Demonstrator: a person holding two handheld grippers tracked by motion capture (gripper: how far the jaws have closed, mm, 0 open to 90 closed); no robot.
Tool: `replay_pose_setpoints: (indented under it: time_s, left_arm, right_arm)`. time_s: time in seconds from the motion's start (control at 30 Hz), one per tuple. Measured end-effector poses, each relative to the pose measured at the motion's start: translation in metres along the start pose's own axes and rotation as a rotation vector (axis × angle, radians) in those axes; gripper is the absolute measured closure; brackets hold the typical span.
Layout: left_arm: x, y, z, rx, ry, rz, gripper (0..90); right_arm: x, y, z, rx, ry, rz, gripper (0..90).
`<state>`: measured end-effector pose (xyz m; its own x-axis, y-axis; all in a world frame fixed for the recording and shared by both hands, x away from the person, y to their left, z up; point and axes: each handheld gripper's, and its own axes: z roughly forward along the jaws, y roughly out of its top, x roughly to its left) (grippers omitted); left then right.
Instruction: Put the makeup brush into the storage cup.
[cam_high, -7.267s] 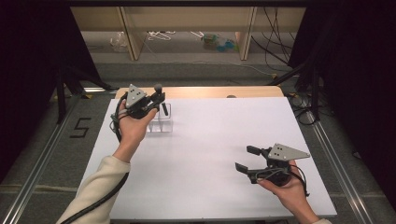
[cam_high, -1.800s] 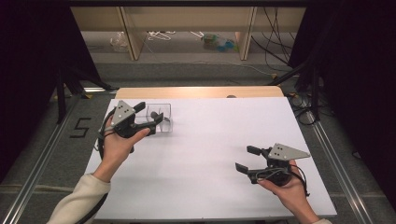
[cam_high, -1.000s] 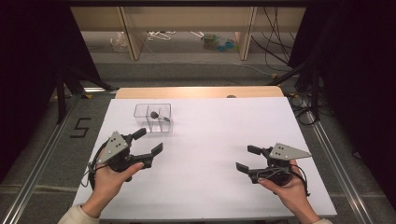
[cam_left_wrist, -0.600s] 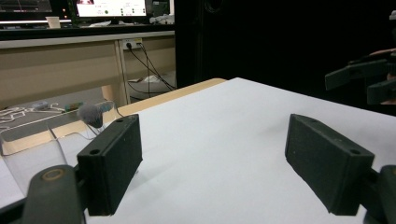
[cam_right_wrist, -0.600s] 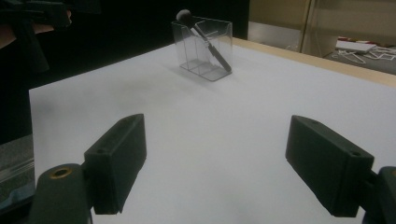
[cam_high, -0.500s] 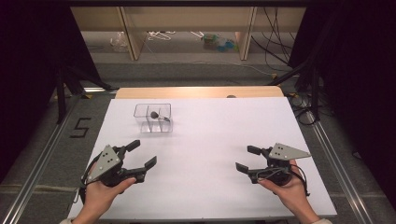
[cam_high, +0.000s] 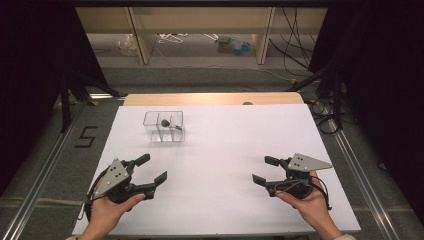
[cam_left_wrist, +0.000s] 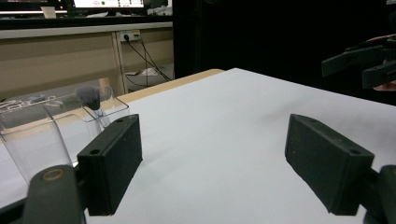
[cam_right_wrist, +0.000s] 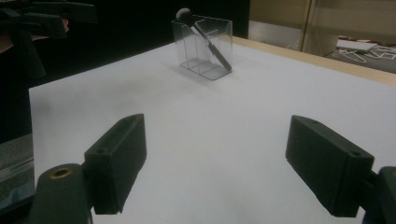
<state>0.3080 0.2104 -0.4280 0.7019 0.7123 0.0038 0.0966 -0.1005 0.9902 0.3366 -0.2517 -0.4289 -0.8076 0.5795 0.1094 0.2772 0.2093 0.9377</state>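
White and bare over most of its surface, the worktop (cam_high: 225, 150) runs from the near edge to a wooden strip at the far side. On it, towards the far left as the high view shows it, stands a clear plastic organiser (cam_high: 164, 126) with divided compartments, upright and well apart from both hands. A makeup brush (cam_high: 170, 124) leans inside it, its dark fluffy head up above the rim and its dark handle slanting down to the base of the organiser; in the right gripper view the brush (cam_right_wrist: 205, 37) tilts from upper left to lower right within the see-through walls (cam_right_wrist: 219, 28).

Nearer the person, the left gripper (cam_high: 150, 169) is held just above the worktop at the near left, its fingers (cam_left_wrist: 112, 168) released and spread wide with nothing between them. The right gripper (cam_high: 266, 170) sits at the near right, low over the worktop, its fingers (cam_right_wrist: 116, 163) likewise spread apart and empty. Both point roughly inward across the white surface, well apart from each other and from the organiser.
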Motion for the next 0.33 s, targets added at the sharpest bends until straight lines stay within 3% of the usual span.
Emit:
replay_pose_setpoints:
  time_s: [0.17,0.27,0.33]
  left_arm:
    - [-0.0012,-0.001,0.0008,0.009,-0.003,0.002,19.0]
    - [-0.0009,-0.0015,0.0011,0.011,-0.003,0.005,19.0]
    - [-0.0013,-0.0021,0.0016,0.012,-0.003,-0.007,19.1]
  right_arm:
    - [0.0009,-0.0002,0.0002,0.006,0.005,0.013,21.4]
    - [-0.0005,-0.0001,0.0002,-0.004,-0.002,-0.009,21.3]
    - [0.0005,-0.0002,0.0,0.01,0.003,0.012,21.3]
